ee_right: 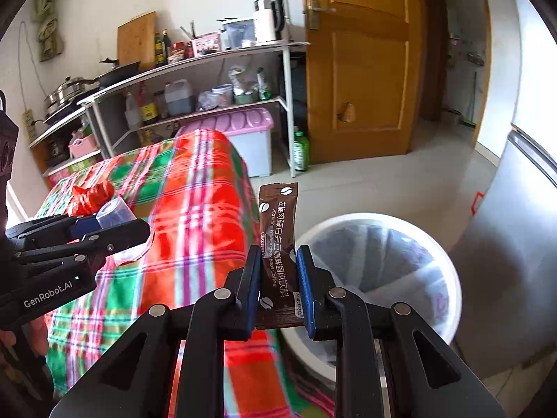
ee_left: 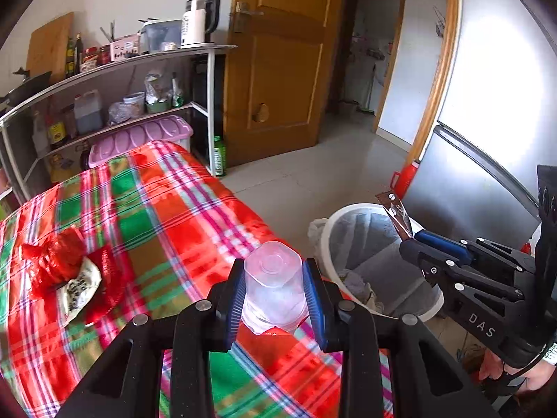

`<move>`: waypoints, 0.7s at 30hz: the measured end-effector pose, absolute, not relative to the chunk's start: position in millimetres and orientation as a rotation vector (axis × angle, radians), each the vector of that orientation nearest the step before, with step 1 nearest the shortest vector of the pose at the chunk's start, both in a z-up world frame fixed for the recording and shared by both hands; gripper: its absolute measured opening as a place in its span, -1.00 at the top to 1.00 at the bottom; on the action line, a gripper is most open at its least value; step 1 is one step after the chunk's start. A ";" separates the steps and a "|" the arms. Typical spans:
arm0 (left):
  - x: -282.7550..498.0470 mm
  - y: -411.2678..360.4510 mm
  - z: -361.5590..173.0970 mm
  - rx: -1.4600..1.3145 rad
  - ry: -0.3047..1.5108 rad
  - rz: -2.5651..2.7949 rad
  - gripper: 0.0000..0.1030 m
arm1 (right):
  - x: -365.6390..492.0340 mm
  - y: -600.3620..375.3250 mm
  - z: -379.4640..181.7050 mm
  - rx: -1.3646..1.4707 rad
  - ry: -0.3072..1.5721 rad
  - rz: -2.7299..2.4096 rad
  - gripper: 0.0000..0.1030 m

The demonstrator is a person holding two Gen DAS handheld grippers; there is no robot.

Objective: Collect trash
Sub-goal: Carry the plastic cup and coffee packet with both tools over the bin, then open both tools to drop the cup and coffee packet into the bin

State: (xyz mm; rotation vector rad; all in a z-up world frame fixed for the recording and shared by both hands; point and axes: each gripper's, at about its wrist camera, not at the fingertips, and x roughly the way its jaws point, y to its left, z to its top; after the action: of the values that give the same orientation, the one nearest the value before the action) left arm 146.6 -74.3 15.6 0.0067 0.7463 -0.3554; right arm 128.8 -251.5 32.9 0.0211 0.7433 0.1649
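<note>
Left fingers [ee_left: 275, 291]: closed on a clear plastic cup [ee_left: 273, 285], bottom pointing away, held above the bench edge.
Right fingers [ee_right: 278, 278]: clamped on a brown coffee sachet [ee_right: 278, 244], upright, beside the bin's near rim.
Trash bin [ee_right: 449, 268]: white, lined with a clear bag, on the floor just beside the bench.
Bench [ee_left: 181, 209]: covered with a red-green plaid cloth.
Left on bench: red plastic bag [ee_left: 59, 261] with a white wrapper [ee_left: 78, 289] touching it, well apart from the bin.
</note>
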 end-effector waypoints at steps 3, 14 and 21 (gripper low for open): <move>150.4 -95.0 12.7 0.017 0.756 -0.388 0.36 | 125.4 -270.7 29.5 0.034 0.750 0.126 0.58; 169.1 -168.6 -3.1 0.054 0.804 -0.497 0.35 | 124.5 -332.1 2.3 0.062 0.821 0.006 0.58; 179.7 -197.3 -20.7 0.079 0.847 -0.518 0.35 | 131.2 -351.3 -21.3 0.071 0.878 -0.014 0.58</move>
State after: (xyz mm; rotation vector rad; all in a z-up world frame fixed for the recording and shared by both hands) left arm 179.7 -197.3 -20.7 0.0790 0.8472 -0.5183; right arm 131.2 -351.3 -21.3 0.0712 0.8783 -0.0142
